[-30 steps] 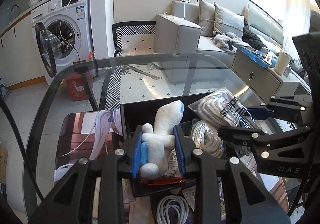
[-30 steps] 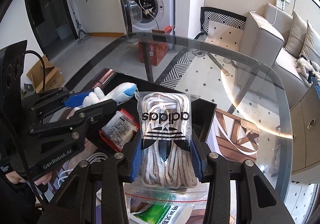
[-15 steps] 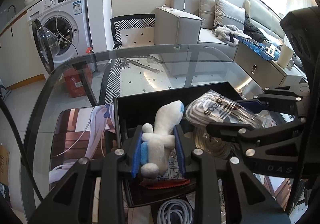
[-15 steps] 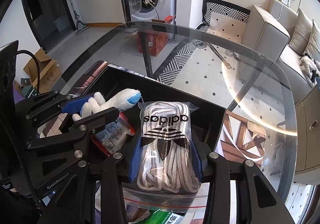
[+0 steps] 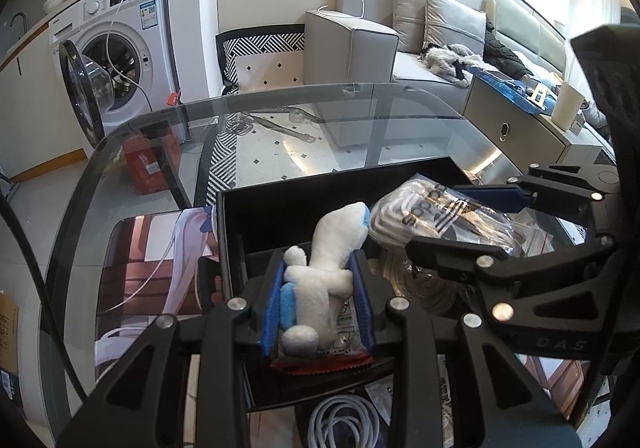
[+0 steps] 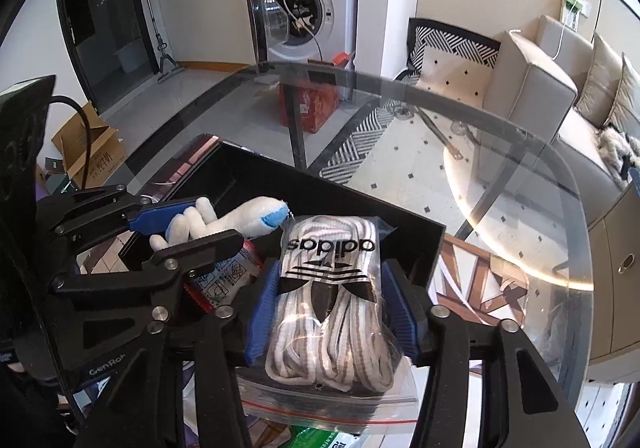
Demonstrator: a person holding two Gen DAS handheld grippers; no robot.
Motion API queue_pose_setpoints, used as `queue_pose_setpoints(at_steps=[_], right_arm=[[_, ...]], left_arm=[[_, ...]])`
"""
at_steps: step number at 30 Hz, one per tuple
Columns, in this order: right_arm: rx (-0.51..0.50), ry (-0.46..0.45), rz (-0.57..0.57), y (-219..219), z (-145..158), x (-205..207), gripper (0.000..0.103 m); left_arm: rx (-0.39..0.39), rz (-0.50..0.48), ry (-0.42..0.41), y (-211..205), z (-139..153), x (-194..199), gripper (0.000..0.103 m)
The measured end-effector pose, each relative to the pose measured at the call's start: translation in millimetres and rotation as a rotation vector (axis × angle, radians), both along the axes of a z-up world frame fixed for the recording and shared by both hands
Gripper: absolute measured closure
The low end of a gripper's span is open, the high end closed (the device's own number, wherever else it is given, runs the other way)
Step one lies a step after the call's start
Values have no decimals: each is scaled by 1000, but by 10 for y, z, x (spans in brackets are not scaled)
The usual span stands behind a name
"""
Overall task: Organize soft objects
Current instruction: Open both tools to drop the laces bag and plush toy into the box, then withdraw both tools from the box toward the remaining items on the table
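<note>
The left tool [image 5: 320,298] squeezes a white plush toy [image 5: 328,260] with blue bits over the black box [image 6: 280,183]. The right tool [image 6: 330,312], just loosening, has a bag of striped laces [image 6: 332,304] between its pads.

The plush toy [image 5: 334,268] is white, fuzzy cloth with blue patches. The laces [image 6: 334,312] are woven cord inside a clear, glossy plastic bag. The box [image 5: 280,211] looks matt black, perhaps plastic. The table [image 5: 160,135] is smooth, reflective glass. The pads [image 5: 272,308] are ribbed blue, seemingly rubber.
</note>
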State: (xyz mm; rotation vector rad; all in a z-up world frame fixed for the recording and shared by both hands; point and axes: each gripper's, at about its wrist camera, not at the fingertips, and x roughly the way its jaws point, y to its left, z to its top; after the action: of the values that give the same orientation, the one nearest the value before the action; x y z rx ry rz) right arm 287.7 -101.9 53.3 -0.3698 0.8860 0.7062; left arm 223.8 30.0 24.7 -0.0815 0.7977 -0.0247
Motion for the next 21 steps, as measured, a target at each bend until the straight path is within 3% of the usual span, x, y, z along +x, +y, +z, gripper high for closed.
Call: queue_pose_setpoints(at_steps=[2,7,10,12,13,14,18,21], right_arm=[[9,-25,-9,-63,40,-44,40],[40,-54,-22,-189,151,-135,24],[84,-53,-21,-301,215,-218,15],[104,-69,-22,-361,251,-300,10],[118,-79,-24,-401,269,-354,3],[136,-85,-27,-437,288,-397,1],[187,-108,-59,-601,344,-558,1],[204,-117,-81,-695,353,-642,0]], left_arm=[[-8,2,-7,13,17,-20,60],[3,-8,-27,-10,86,-115,45],[-7,-22,-47,3,152,-202,44],[-4,-22,-60,14,188,-267,26],[3,-5,-80,28,210,-319,9],[10,9,-97,45,222,-354,0],[-34,8,-131,147,251,-505,0],[-25,20,-145,182,257,-623,0]])
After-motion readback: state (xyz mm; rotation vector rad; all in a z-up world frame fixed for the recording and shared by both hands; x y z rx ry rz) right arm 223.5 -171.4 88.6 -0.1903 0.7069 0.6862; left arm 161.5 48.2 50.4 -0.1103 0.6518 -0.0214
